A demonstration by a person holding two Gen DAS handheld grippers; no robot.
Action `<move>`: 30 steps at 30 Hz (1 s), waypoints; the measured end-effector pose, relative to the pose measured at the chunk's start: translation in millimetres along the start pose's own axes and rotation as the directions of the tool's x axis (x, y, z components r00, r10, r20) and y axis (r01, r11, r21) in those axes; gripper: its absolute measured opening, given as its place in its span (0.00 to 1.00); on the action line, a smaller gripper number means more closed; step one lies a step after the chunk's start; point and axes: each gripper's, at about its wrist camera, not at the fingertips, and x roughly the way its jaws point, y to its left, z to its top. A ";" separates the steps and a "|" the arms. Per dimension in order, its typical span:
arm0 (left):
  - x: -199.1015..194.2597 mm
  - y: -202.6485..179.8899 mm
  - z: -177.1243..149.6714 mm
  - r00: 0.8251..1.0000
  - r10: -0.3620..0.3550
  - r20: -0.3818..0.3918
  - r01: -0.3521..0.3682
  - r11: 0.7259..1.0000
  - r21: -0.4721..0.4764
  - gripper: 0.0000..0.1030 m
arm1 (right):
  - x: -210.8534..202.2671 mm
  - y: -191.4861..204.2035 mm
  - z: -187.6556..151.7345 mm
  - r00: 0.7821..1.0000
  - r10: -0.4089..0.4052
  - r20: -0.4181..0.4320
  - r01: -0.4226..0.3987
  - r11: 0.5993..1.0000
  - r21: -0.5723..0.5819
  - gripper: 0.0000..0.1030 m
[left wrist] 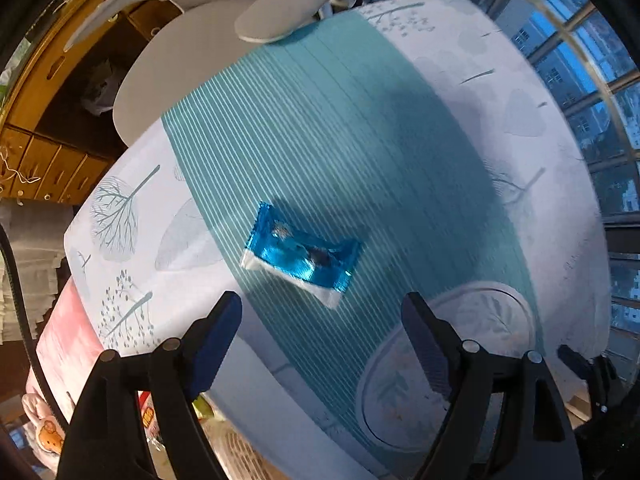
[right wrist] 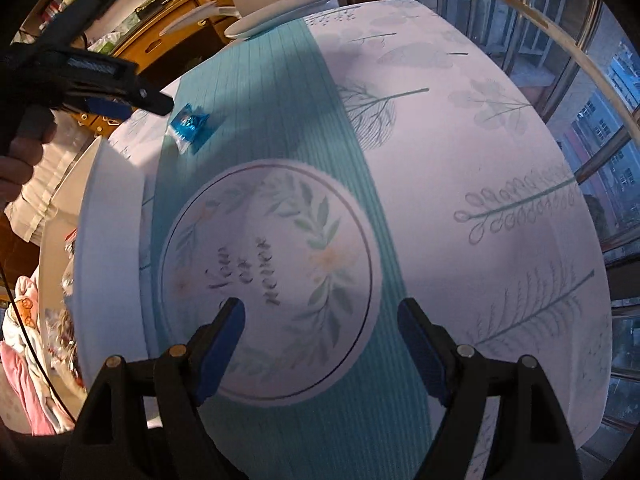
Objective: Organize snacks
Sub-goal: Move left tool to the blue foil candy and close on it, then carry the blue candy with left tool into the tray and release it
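A shiny blue snack packet [left wrist: 300, 256] with white sealed ends lies flat on the teal striped band of the tablecloth. My left gripper [left wrist: 320, 314] hangs open just above it and points down, with nothing between its blue pads. A round white plate [right wrist: 370, 240] with a leaf and flower print sits empty on the table, below the packet in the right wrist view. My right gripper [right wrist: 322, 316] is open over the plate's near part and holds nothing. That view also shows the left gripper [right wrist: 160, 104], held by a hand [right wrist: 20, 152], beside the packet [right wrist: 188, 124]. The plate [left wrist: 492, 320] lies to the right of the left gripper.
The table [right wrist: 480, 160] wears a white cloth with tree and leaf prints. A white chair [left wrist: 180, 60] stands at its far edge, its armrest [left wrist: 296, 0] over the cloth. Windows [left wrist: 592, 80] run along the right. Wooden cabinets [left wrist: 40, 160] and clutter fill the left.
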 end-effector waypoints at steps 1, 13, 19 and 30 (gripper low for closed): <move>4.8 0.8 2.7 1.000 0.005 -0.007 -0.005 1.000 -0.001 0.79 | 0.9 -1.5 2.3 1.000 -0.001 0.002 0.001 1.000 0.002 0.77; 43.9 15.2 20.0 0.999 -0.010 -0.036 0.007 0.997 -0.082 0.70 | 9.8 -9.7 10.2 1.000 -0.008 -0.004 0.008 1.000 0.030 0.77; 48.5 22.4 25.1 1.000 -0.026 -0.013 0.024 0.993 -0.118 0.61 | 9.3 -15.3 9.5 1.000 -0.023 -0.006 0.023 0.999 0.046 0.77; 48.4 46.6 19.7 0.995 -0.090 0.053 0.097 0.984 -0.152 0.32 | 7.0 -13.8 8.7 0.999 -0.032 -0.001 0.032 0.999 0.043 0.77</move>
